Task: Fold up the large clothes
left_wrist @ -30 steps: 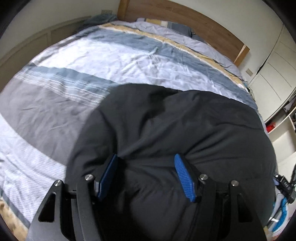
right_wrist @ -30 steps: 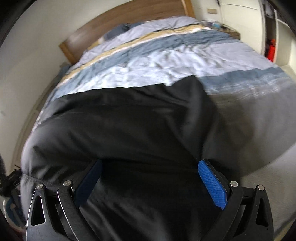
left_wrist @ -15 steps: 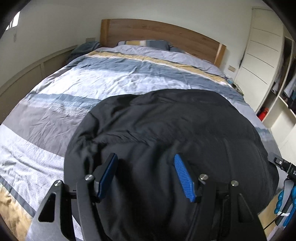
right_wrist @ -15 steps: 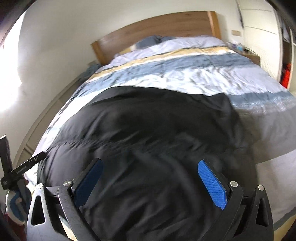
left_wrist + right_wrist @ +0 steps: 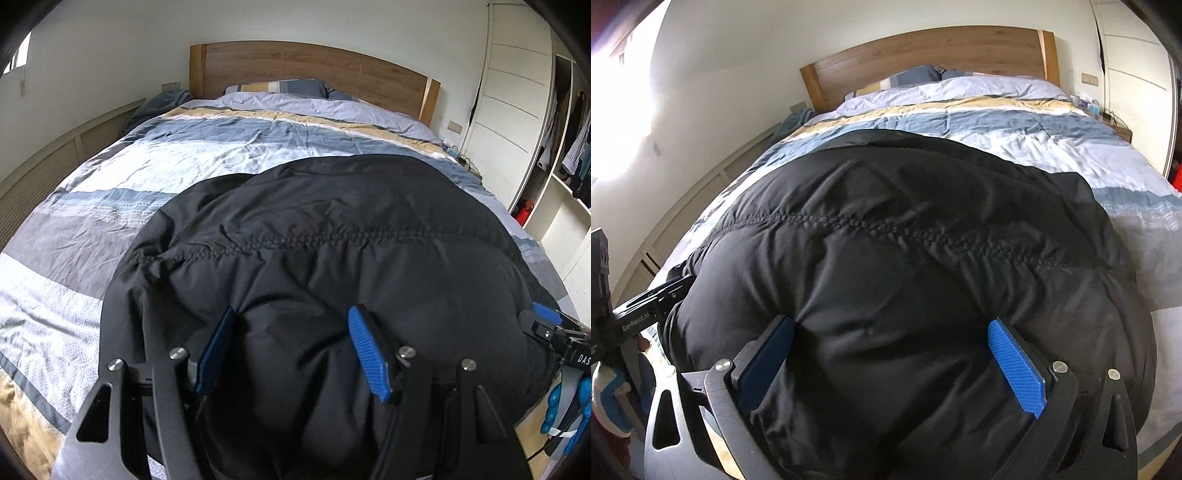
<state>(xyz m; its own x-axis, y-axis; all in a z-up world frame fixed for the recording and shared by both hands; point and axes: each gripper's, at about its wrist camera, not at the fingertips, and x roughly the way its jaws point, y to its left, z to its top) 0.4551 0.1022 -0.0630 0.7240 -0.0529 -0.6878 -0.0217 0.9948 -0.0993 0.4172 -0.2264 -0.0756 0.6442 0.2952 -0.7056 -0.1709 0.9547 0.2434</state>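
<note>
Gripping black jacket [image 5: 332, 236], both hand-held grippers [image 5: 295, 343] [image 5: 897, 354]

Open striped duvet [image 5: 155, 173] beyond the black jacket [image 5: 332, 240] — wardrobe [image 5: 517, 110] flanking right.

One black padded jacket [image 5: 332, 258] is lying on one bed [image 5: 110, 206]. Two tools are showing: left tool [image 5: 291, 345], right tool [image 5: 892, 363]. One wooden headboard [image 5: 295, 70] and two pillows [image 5: 277, 86] are standing behind.

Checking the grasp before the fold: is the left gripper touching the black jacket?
Touching: in the left wrist view, the black jacket bulges between the left gripper, pressed against both blue pads.
</note>
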